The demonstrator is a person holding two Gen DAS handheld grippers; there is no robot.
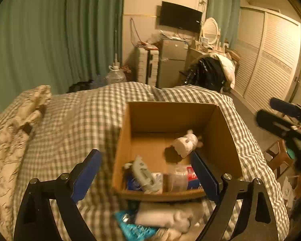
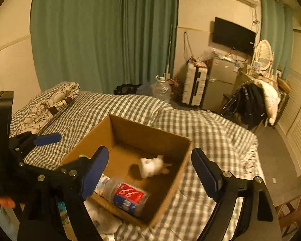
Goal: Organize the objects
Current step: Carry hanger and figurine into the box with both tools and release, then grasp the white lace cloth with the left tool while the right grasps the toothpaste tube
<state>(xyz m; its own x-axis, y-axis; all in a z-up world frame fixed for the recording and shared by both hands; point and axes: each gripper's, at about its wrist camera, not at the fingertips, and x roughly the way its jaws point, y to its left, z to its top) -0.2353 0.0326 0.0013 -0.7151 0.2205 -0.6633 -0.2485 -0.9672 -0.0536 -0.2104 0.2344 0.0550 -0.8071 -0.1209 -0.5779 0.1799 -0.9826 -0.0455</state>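
Note:
An open cardboard box sits on the checkered bed; it also shows in the right wrist view. Inside lie a white plush toy, a clear jar with a red and blue label, and a white pack. My left gripper is open and empty above the box's near edge. My right gripper is open and empty above the box. The left gripper also shows in the right wrist view. White cloth and a teal packet lie in front of the box.
The checkered bed has a patterned pillow at left. Beyond it stand a suitcase, a small fridge, a chair with clothes and a water jug. A wooden stool stands right of the bed.

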